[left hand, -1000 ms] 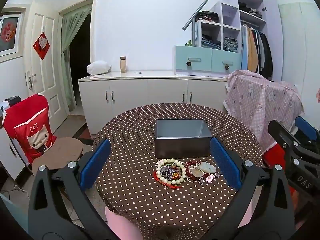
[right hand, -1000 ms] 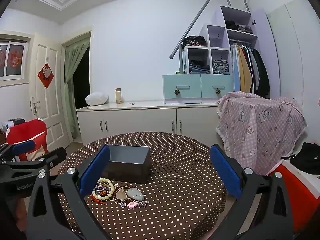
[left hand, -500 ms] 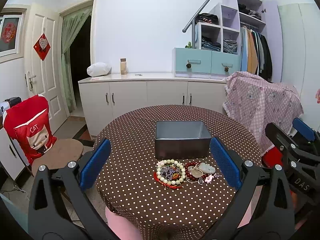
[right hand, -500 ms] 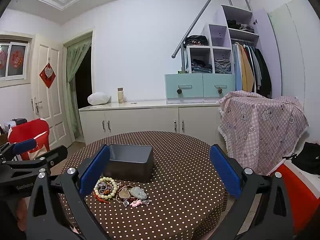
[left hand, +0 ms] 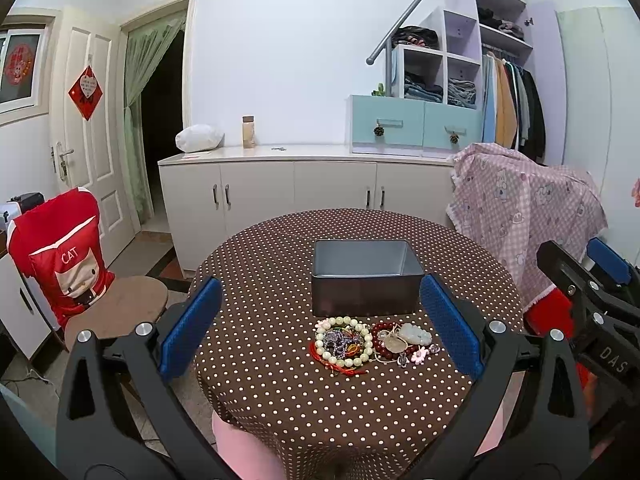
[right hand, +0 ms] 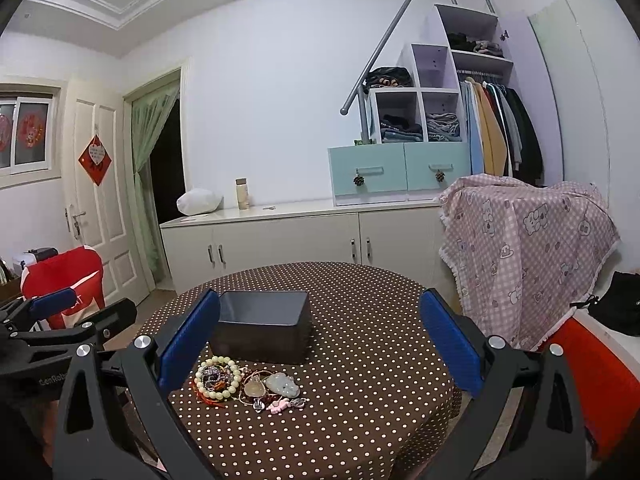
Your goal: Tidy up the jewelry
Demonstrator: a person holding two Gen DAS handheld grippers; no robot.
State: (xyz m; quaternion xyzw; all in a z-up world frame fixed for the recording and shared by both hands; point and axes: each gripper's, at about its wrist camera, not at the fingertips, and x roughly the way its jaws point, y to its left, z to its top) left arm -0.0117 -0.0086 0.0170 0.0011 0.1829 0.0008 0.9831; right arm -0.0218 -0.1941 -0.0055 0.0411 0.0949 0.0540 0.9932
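Observation:
A heap of jewelry [left hand: 368,344] lies on the dotted round table [left hand: 280,392], just in front of an empty dark grey box [left hand: 365,278]. It holds a pale bead bracelet [left hand: 343,346], a dark red bead bracelet [left hand: 380,340], a pale green pendant [left hand: 416,333] and small charms. In the right wrist view the heap [right hand: 248,384] lies left of centre, before the box [right hand: 264,326]. My left gripper [left hand: 320,328] hangs open above the table's near edge, empty. My right gripper [right hand: 320,344] is also open and empty, off to the right.
A red-covered chair [left hand: 64,272] with a round seat stands left of the table. A pink checked cloth [left hand: 524,208] drapes something at the right. White cabinets [left hand: 296,192] run along the back wall. The right gripper's body [left hand: 592,304] shows at the left view's right edge.
Both grippers have drifted slightly; the jewelry and box sit a little lower and nearer in each view. Jaws stay open and nothing has been picked up.

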